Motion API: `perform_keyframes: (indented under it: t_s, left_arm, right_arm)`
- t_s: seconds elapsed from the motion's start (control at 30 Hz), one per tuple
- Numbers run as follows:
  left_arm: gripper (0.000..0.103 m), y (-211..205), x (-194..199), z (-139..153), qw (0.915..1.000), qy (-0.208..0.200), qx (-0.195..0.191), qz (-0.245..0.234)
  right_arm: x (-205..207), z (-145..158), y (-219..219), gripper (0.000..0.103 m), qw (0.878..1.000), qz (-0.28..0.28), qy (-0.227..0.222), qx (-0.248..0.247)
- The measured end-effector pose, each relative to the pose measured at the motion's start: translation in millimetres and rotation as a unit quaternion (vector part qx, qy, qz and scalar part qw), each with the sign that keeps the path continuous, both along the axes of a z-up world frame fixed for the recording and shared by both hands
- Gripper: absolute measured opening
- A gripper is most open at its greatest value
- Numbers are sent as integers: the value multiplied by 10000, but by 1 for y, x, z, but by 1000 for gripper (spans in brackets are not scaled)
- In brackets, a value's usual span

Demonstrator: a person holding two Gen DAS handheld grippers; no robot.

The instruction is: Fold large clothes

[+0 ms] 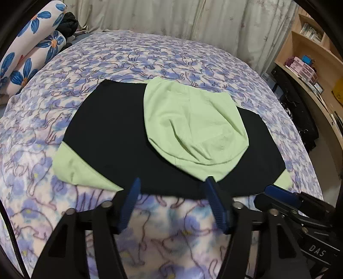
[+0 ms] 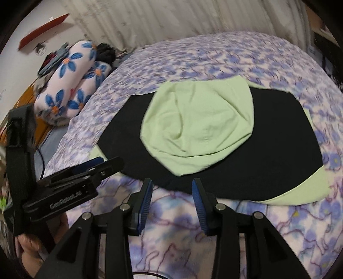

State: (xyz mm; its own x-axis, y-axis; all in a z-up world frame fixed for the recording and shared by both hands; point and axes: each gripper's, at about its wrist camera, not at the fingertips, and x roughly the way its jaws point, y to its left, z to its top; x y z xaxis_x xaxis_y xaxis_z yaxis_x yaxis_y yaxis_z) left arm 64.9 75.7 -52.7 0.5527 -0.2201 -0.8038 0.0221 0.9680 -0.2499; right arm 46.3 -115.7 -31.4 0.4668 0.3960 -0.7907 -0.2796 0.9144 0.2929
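Note:
A black garment [image 1: 111, 133] with light green sleeves lies flat on the bed, and a light green part [image 1: 193, 128] is folded over its middle. It also shows in the right wrist view [image 2: 278, 150], with the green fold [image 2: 197, 124] on top. My left gripper [image 1: 173, 184] is open and empty, its blue fingertips at the garment's near edge. My right gripper [image 2: 172, 184] is open and empty, just short of the near edge. The left gripper [image 2: 90, 169] shows at the left of the right wrist view; the right gripper [image 1: 280, 193] shows at the right of the left wrist view.
The bed has a purple and white flowered cover [image 1: 150, 55]. Rolled bedding with blue flowers [image 1: 27, 64] lies at the far left. Curtains [image 1: 193, 19] hang behind the bed. A wooden shelf [image 1: 310, 60] with small items stands at the right.

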Motion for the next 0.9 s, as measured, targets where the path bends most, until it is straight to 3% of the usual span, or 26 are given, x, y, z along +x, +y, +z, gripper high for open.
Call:
perform_keyframes:
  t_s: [0.07,0.13,0.2,0.4,0.67,0.9]
  left_arm:
    - [78,6,-9,2,10000,-26,-21,32]
    - [80,14,-16,2,10000,-15,-41,89]
    - [80,23,-21,-2,9998,55,-92,139]
    - [81,45,-21,-31,9975,362,-563,226]
    - [81,76,5,-96,9839,657,-1552,599]
    - [80,101,43,-121,9697,188,-2182,1086]
  right_arm:
    - [-8,5,2,40,9999,137,-53,-10]
    - [-14,7,3,52,9998,179,-111,-52]
    - [-16,7,4,57,9996,171,-162,-135]
    - [-7,-12,6,57,9997,80,45,-245]
    - [20,-36,16,57,9993,-265,216,-170]
    - [57,-43,31,57,9983,-416,-161,-378]
